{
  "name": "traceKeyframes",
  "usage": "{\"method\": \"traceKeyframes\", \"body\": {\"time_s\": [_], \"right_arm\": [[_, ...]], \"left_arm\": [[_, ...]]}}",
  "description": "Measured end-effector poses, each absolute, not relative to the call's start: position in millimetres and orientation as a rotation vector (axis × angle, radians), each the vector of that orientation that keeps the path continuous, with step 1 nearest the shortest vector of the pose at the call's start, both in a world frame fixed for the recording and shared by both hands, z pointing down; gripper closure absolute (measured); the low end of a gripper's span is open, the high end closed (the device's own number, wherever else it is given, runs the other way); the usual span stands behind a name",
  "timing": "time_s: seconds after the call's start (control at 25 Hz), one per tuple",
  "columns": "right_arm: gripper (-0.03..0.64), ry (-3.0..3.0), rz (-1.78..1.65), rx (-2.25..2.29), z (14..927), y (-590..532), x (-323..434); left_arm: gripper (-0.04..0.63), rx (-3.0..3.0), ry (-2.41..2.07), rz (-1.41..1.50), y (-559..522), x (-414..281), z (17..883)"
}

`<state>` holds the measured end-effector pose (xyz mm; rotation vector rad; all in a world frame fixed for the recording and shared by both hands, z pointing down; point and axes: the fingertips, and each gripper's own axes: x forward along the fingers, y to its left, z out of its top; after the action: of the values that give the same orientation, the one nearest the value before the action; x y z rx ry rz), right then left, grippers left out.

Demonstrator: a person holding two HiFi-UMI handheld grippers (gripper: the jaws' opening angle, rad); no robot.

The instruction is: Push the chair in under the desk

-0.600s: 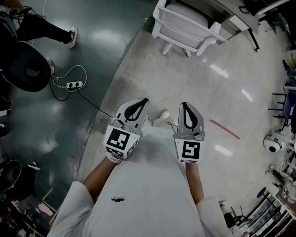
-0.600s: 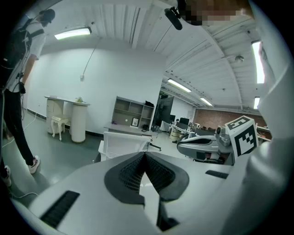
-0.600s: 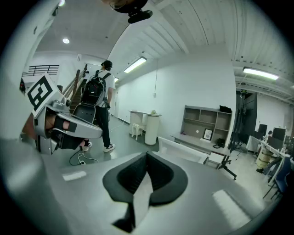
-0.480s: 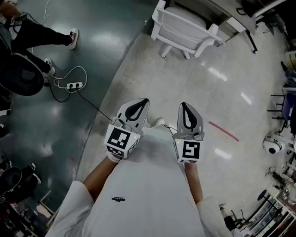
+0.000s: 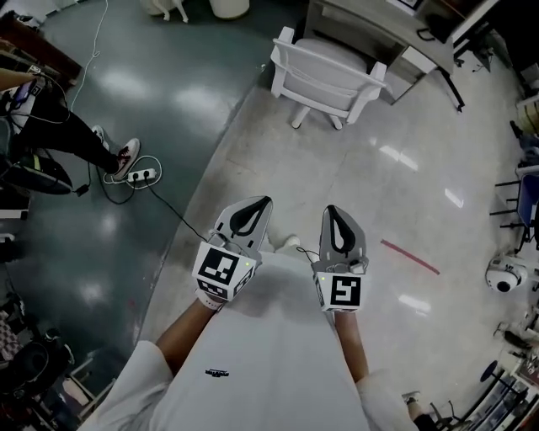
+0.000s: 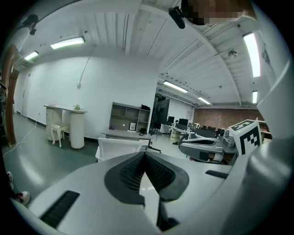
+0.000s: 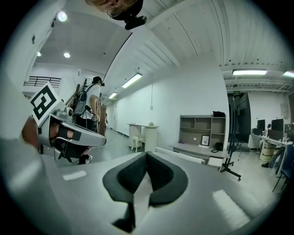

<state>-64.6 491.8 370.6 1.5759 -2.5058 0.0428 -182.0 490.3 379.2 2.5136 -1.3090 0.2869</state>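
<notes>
Both grippers have slipped a bit lower in the head view since half a second ago, but their jaws have not changed. On the left gripper [image 6: 144, 155] the two dark pads are pressed tight together with nothing between them. The right gripper [image 7: 147, 155] is pinched closed and empty too. They are held side by side, a little apart, in front of the person's white shirt [image 5: 269, 362], and both point ahead. Well ahead of them stands the white chair [image 5: 327, 77], with its back toward the grippers and its front up against the grey desk [image 5: 362, 21]. How far under the desk it goes cannot be made out. Before, the top edge of the head view cut the chair off; now all of it shows, lower down, along with more of the desk. Neither gripper touches the chair. Off to the left, on the dark floor, another person's shoe [image 5: 126, 156] has come down from near the top corner and is now just beside the white power strip [image 5: 141, 175]. A thin red line [image 5: 408, 257] marks the pale floor to the right of the right gripper.
</notes>
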Motion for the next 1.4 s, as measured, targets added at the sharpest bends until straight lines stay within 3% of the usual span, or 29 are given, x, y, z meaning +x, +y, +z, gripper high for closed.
{"method": "traceKeyframes", "body": {"time_s": [0.4,0.64,1.12,1.4], "right_arm": [[0.606,-2.567,0.279,1.608,385,497,1],[0.606,-2.558,0.23,1.661,386,489,40],[0.606,-2.624,0.183,1.56,387,418,47],[0.604,-2.595,0.171,1.553,398,314,37]], "left_arm": [[0.588,2.584,-1.253,0.41,492,-127,378],[0.588,2.581,-1.262,0.436,486,-104,381],[0.588,2.589,-1.225,0.379,415,-73,381],[0.588,2.577,-1.201,0.381,309,-79,398]]}}
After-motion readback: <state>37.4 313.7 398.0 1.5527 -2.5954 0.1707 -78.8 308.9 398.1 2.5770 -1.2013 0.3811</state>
